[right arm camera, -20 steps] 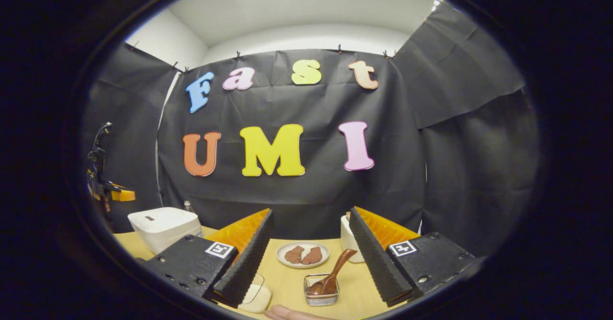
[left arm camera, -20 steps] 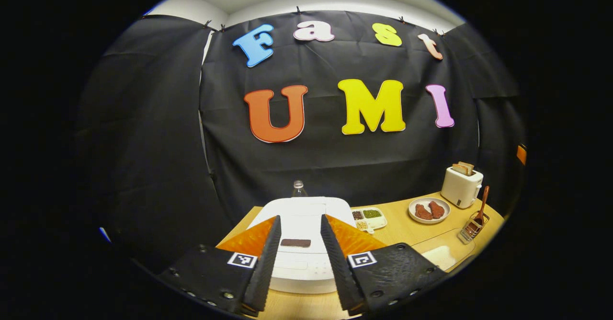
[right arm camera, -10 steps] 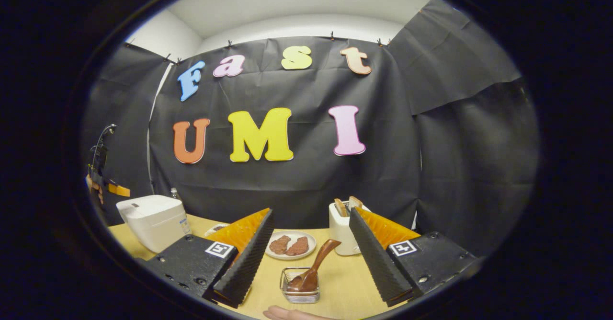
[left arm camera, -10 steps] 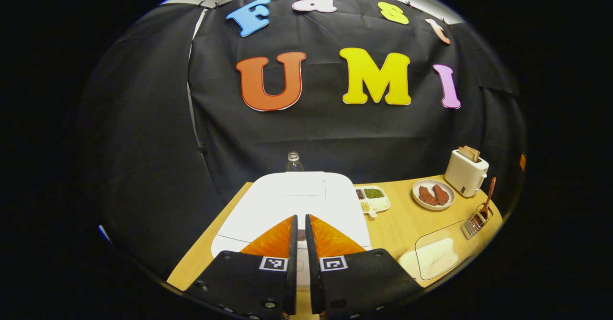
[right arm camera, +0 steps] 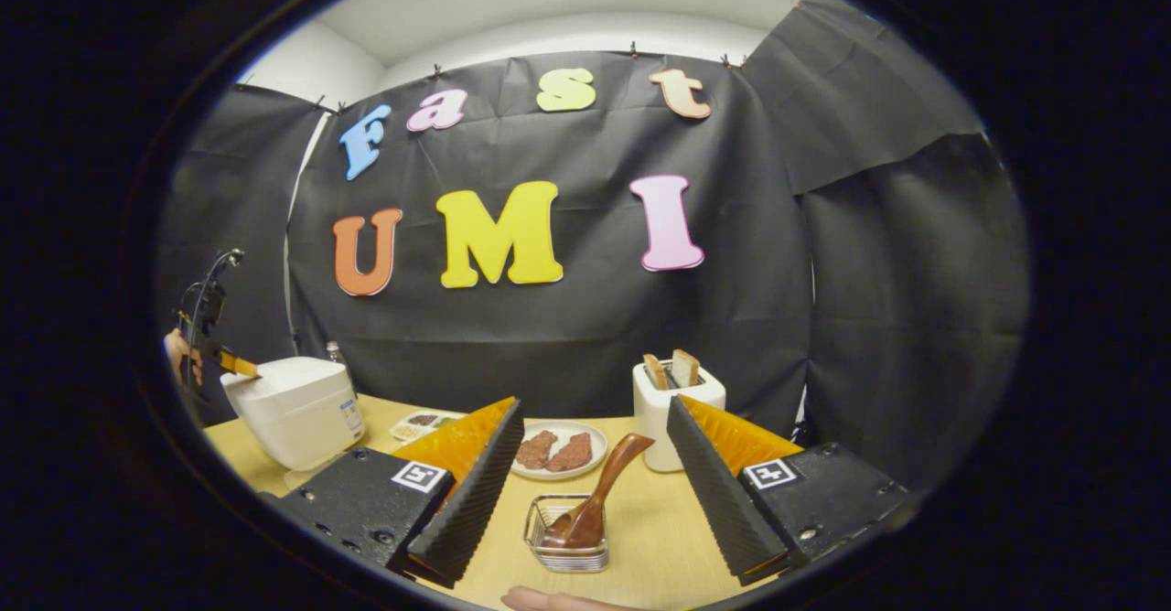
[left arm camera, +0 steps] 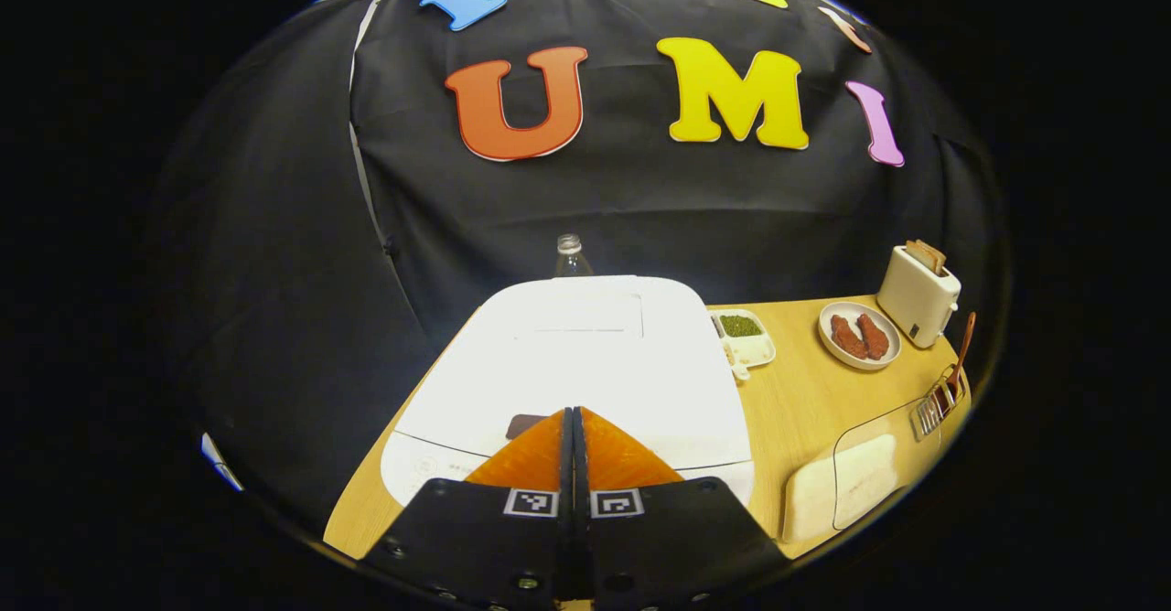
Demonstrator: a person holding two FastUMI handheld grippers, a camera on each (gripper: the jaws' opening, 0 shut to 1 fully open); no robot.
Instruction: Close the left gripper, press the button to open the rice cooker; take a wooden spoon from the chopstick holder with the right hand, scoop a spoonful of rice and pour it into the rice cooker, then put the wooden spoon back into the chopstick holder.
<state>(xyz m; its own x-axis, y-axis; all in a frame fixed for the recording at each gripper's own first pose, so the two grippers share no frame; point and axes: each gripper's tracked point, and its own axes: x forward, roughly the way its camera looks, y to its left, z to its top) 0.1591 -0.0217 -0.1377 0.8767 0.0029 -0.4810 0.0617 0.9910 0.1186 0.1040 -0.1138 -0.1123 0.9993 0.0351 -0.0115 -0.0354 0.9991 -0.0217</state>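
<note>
Left claw (left arm camera: 574, 423) clenched, both fingers pressed together with nothing between, tips down on the front part of the lid of the white rice cooker (left arm camera: 595, 355), right next to the dark button (left arm camera: 523, 424) at about 9 o'clock from the tips. Lid of the cooker closed. Standing on the wooden tabletop (left arm camera: 805, 401). From the cooker at 3 o'clock: small tray with beans (left arm camera: 746, 337), then plate with meat (left arm camera: 860, 337), then toaster (left arm camera: 918, 293). At 4 o'clock, near the edge, clear container with rice (left arm camera: 846, 483) and wire holder (left arm camera: 935, 402) with wooden spoon (left arm camera: 962, 359).

Right claw (right arm camera: 595, 442) released, fingers wide apart, above the tabletop. Between them, wire holder (right arm camera: 567, 547) with wooden spoon (right arm camera: 595, 501) inside, handle leaning toward 1 o'clock. Not touching the spoon. Rice cooker (right arm camera: 297, 405) far off at 9 o'clock, with left claw (right arm camera: 240, 367) on its top.
</note>
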